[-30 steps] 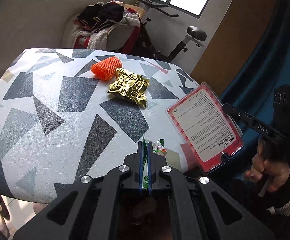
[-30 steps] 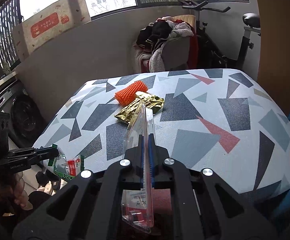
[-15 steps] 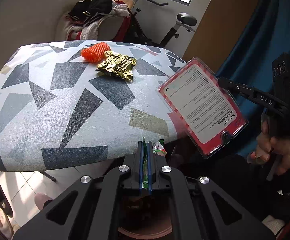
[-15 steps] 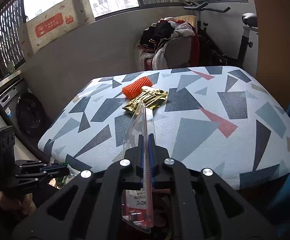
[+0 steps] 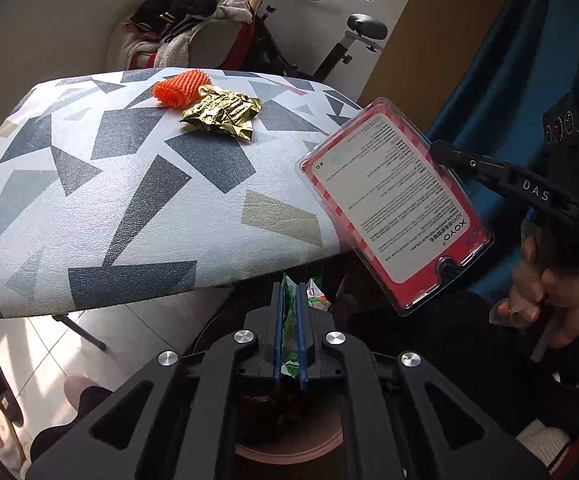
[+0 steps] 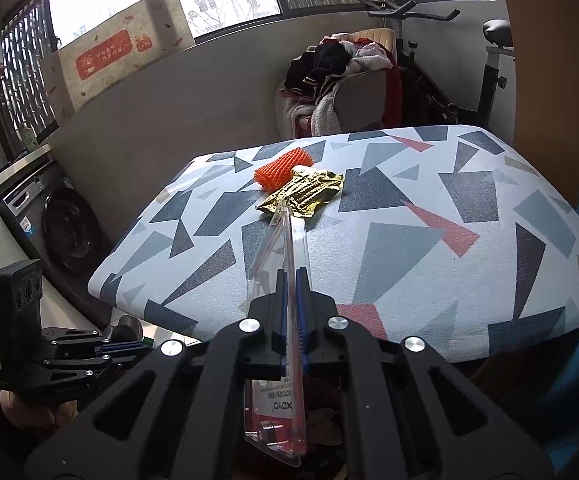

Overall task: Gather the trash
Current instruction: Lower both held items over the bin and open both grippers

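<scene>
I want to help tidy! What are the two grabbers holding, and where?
Left gripper pinches a crumpled green wrapper mid-body. Right gripper clamps a clear plastic red-backed blister pack along one long edge.

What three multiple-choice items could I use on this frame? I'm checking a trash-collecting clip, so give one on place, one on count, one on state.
1. Where does the gold foil wrapper lie?
A. on the floor
B. on the patterned table, beside the orange mesh sleeve
C. on the clothes-covered chair

2. How many pieces of trash lie on the table?
A. two
B. four
C. none

3. What is the right gripper doing?
A. open above the table
B. shut on nothing
C. shut on the clear plastic package

Answers:
1 B, the wrapper sits on the tabletop touching the sleeve.
2 A, only the wrapper and sleeve lie there.
3 C, the jaws pinch the package's edge, while the left gripper holds a green wrapper.
</scene>
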Action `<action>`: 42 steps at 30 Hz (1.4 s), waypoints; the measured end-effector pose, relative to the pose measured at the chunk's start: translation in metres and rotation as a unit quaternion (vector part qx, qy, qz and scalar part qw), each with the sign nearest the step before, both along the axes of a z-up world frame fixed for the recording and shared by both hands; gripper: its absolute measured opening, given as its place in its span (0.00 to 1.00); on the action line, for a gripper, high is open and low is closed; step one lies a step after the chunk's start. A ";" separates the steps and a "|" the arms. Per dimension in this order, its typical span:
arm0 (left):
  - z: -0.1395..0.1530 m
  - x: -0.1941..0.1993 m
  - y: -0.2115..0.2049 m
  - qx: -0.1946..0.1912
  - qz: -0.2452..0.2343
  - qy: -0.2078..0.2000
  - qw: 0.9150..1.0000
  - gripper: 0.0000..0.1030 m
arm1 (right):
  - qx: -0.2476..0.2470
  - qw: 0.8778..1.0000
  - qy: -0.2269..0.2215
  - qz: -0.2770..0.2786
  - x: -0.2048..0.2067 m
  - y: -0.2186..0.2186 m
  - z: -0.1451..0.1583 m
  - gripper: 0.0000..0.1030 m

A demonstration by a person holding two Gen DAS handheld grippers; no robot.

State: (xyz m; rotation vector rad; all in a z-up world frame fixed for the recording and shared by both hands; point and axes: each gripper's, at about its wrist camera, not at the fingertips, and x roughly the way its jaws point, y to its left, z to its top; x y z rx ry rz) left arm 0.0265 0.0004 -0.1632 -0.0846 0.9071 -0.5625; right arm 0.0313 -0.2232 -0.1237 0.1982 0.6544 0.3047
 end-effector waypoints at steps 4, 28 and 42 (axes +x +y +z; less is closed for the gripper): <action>-0.001 -0.002 -0.001 0.001 -0.001 0.005 1.000 0.09 | 0.006 1.000 0.006 0.002 -0.004 0.002 -0.006 0.08; 0.048 -0.017 0.058 0.014 0.148 -0.079 0.986 0.94 | 0.013 0.995 0.091 0.048 -0.021 0.042 -0.065 0.09; 0.041 -0.017 0.062 0.012 0.154 -0.073 0.985 0.94 | 0.009 0.990 0.132 0.043 -0.015 0.043 -0.082 0.12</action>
